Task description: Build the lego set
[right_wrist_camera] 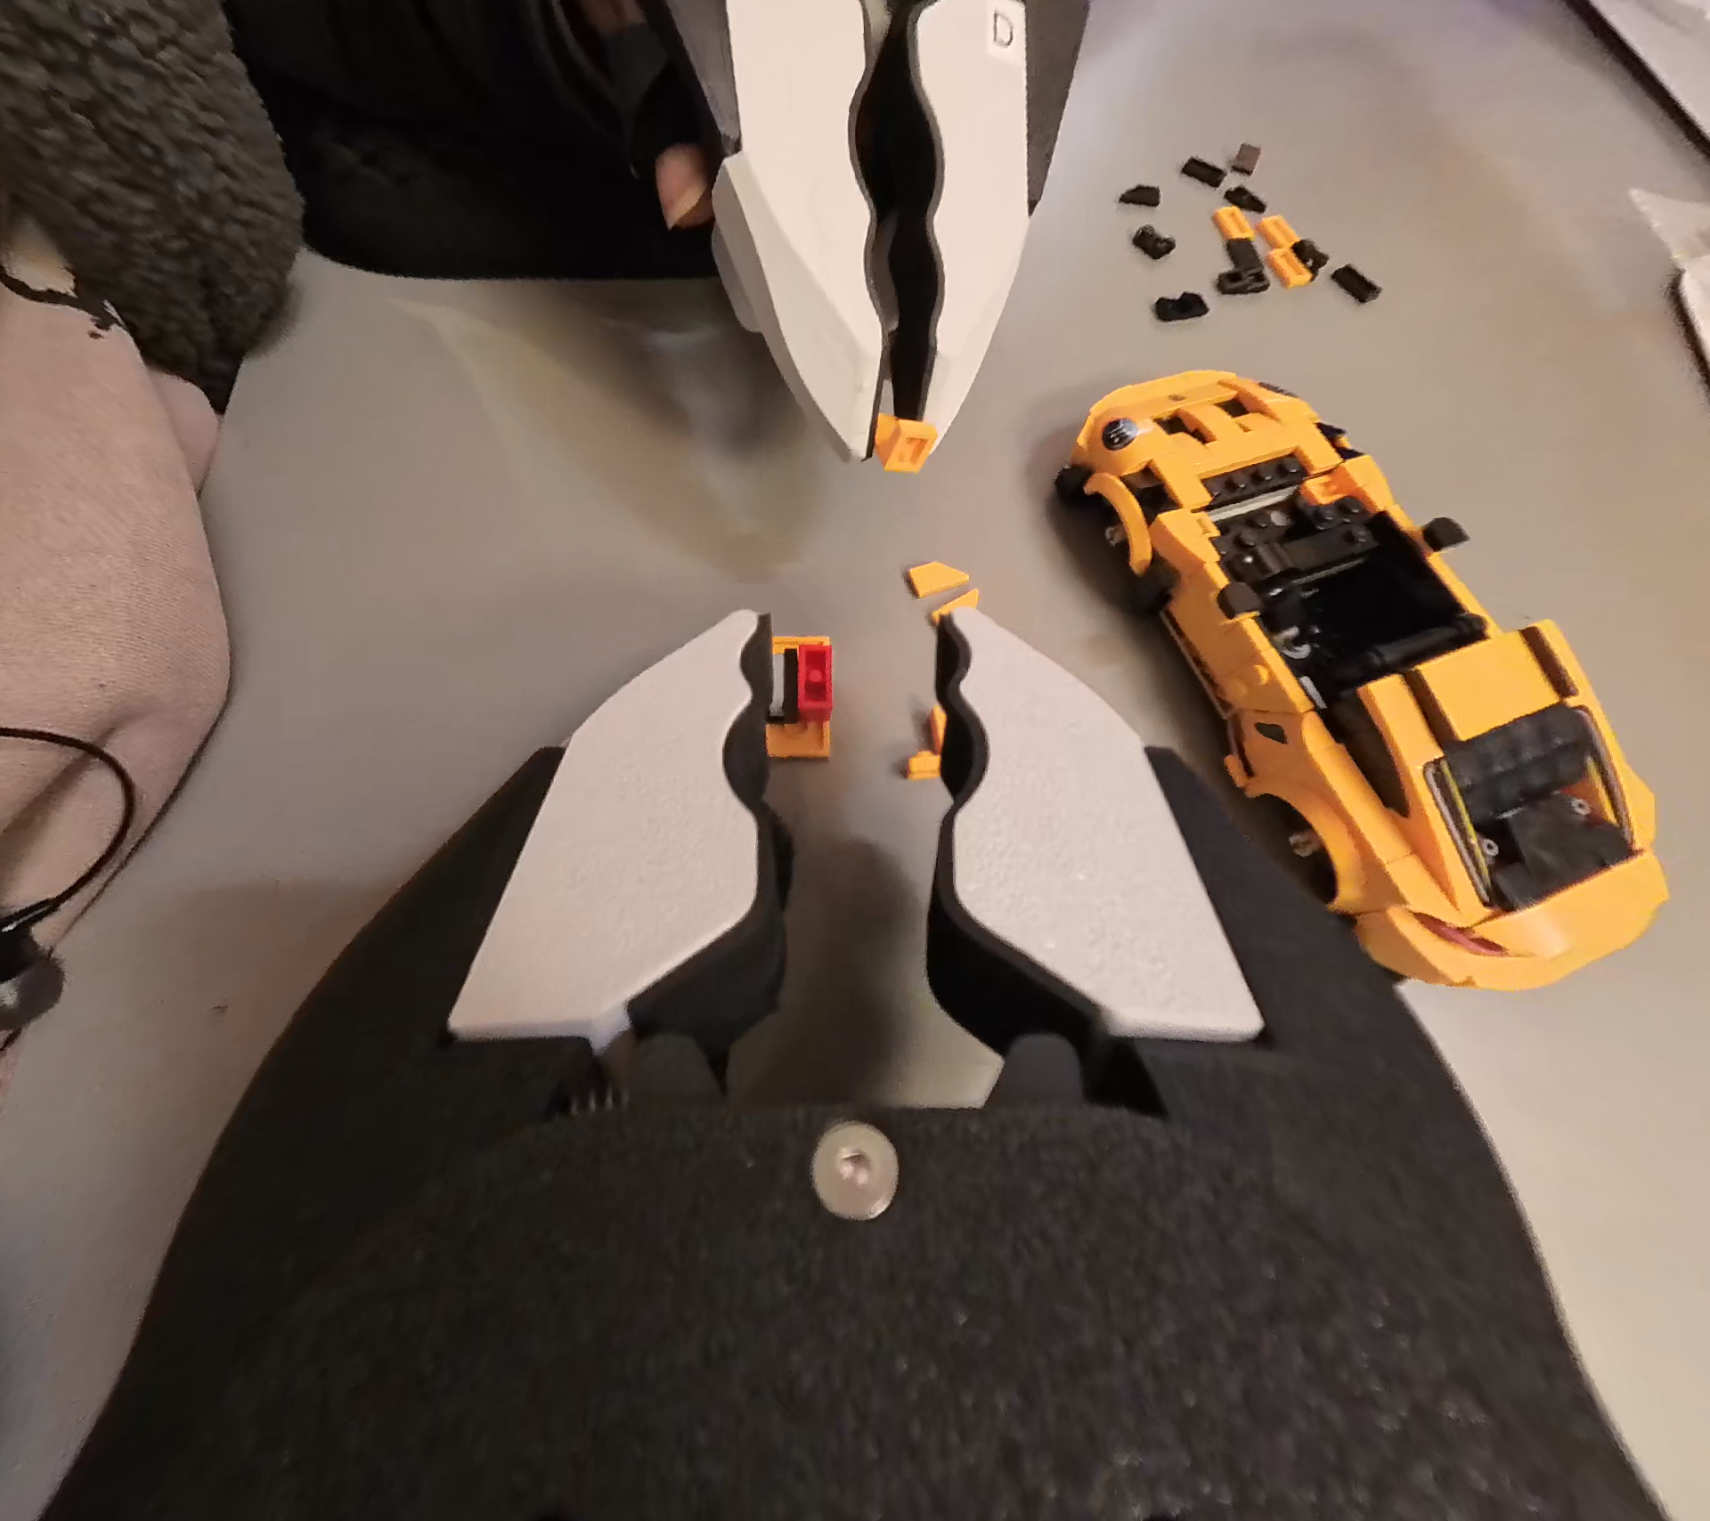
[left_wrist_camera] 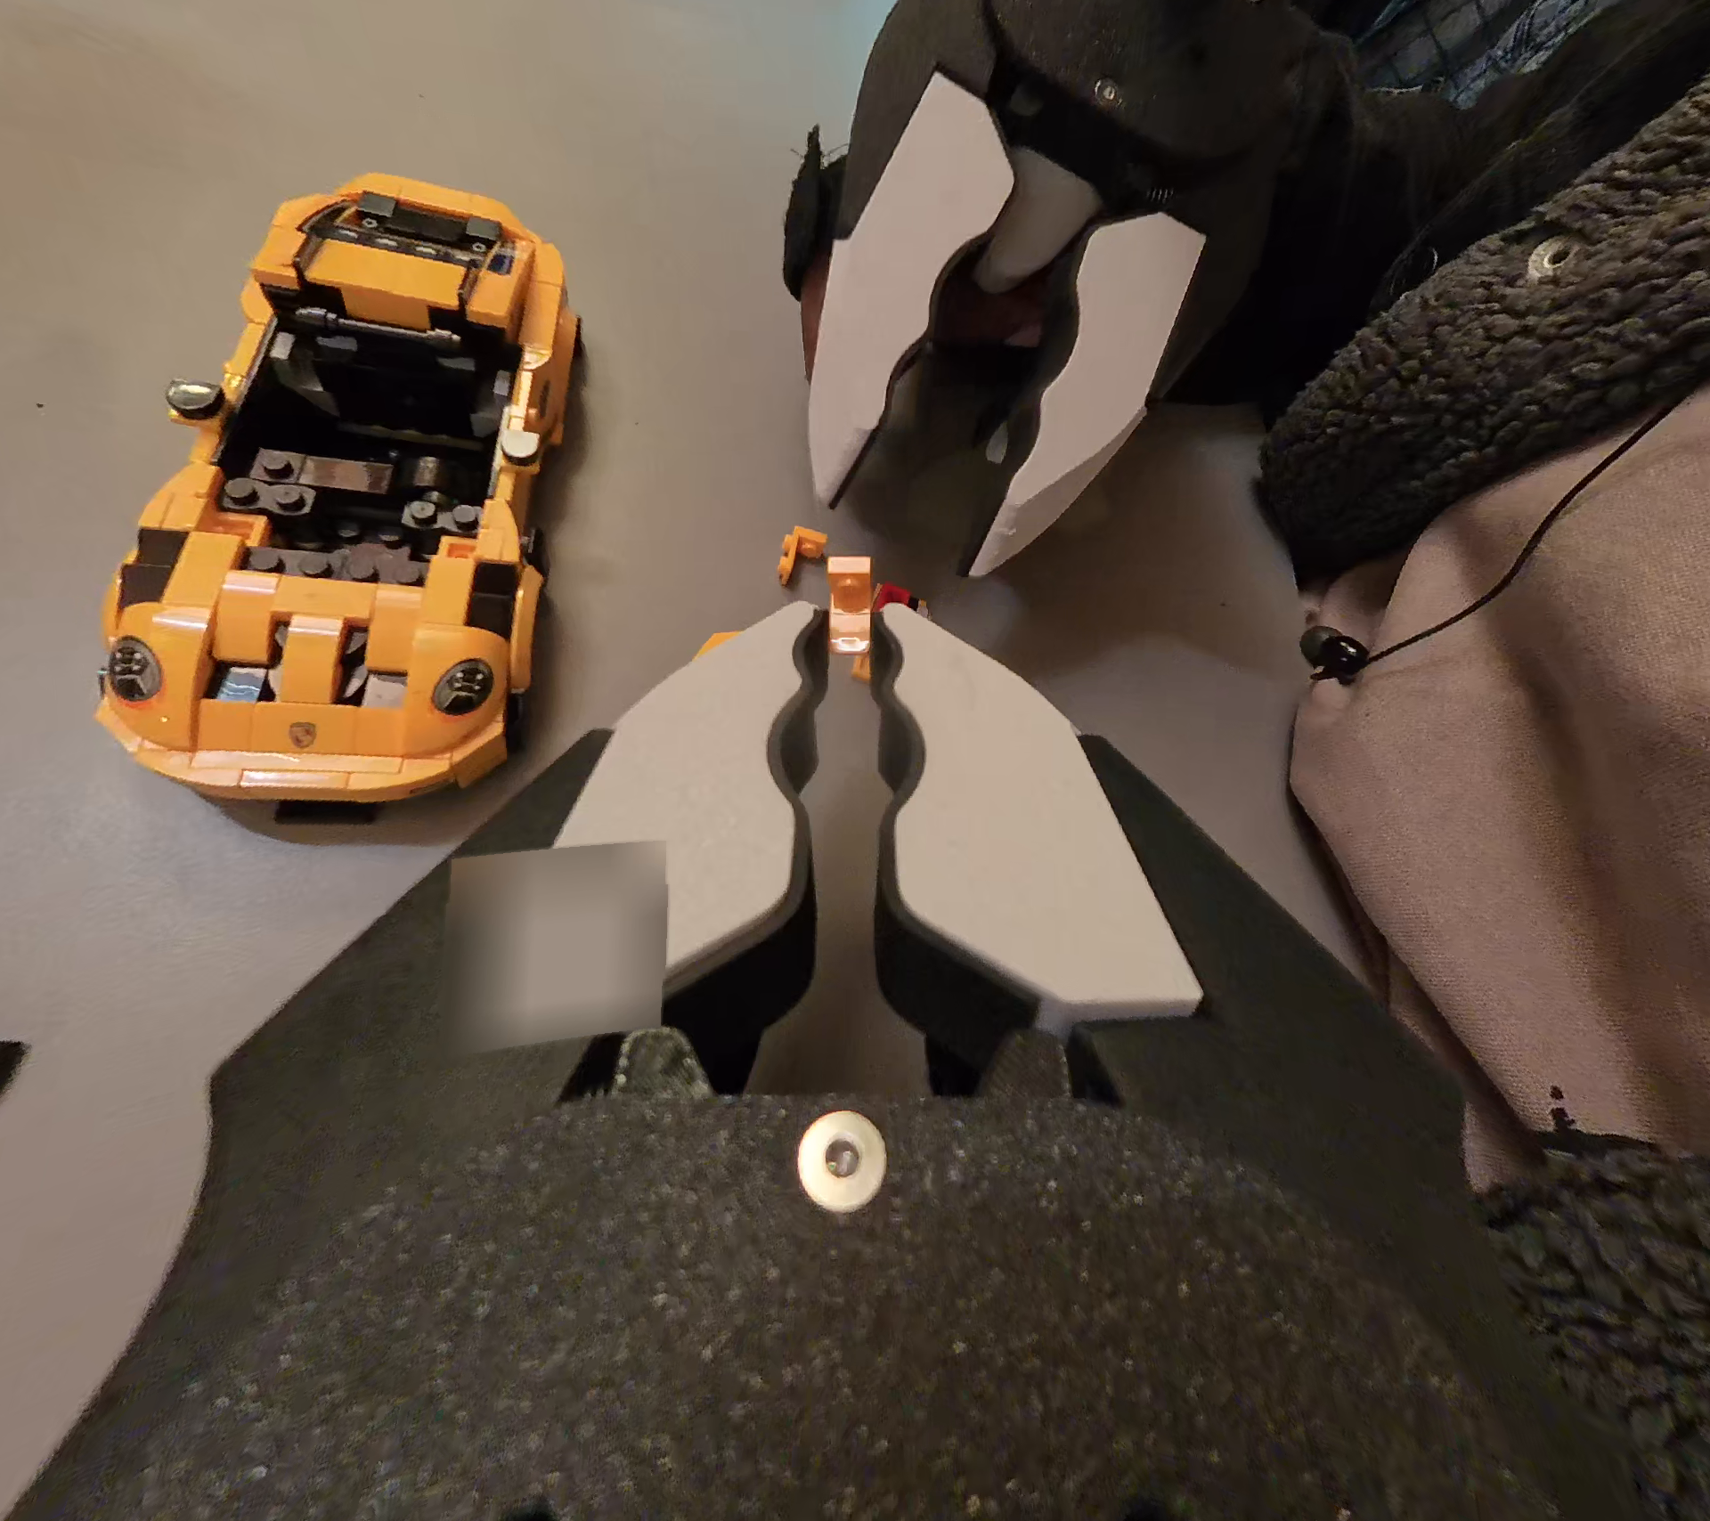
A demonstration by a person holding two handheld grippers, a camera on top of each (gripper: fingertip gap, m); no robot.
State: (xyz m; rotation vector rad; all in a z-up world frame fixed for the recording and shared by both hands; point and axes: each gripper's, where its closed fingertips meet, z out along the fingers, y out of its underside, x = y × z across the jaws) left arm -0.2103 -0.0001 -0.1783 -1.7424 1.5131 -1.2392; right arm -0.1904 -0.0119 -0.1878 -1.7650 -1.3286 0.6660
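Small orange brick (right_wrist_camera: 905,450) is pinched only at the left gripper (right_wrist_camera: 902,433) tips above the worktop (right_wrist_camera: 518,477), so it could easily be dropped. Right gripper (right_wrist_camera: 851,625) is spread over the red-orange subassembly (right_wrist_camera: 803,695); car (right_wrist_camera: 1360,672) parked beside.

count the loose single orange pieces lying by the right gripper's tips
3: two flat wedges just past the right gripper tips, one bracket half hidden by its finger. Not counted: the red-and-orange assembly, and the piece the left gripper pinches. More may be hidden.
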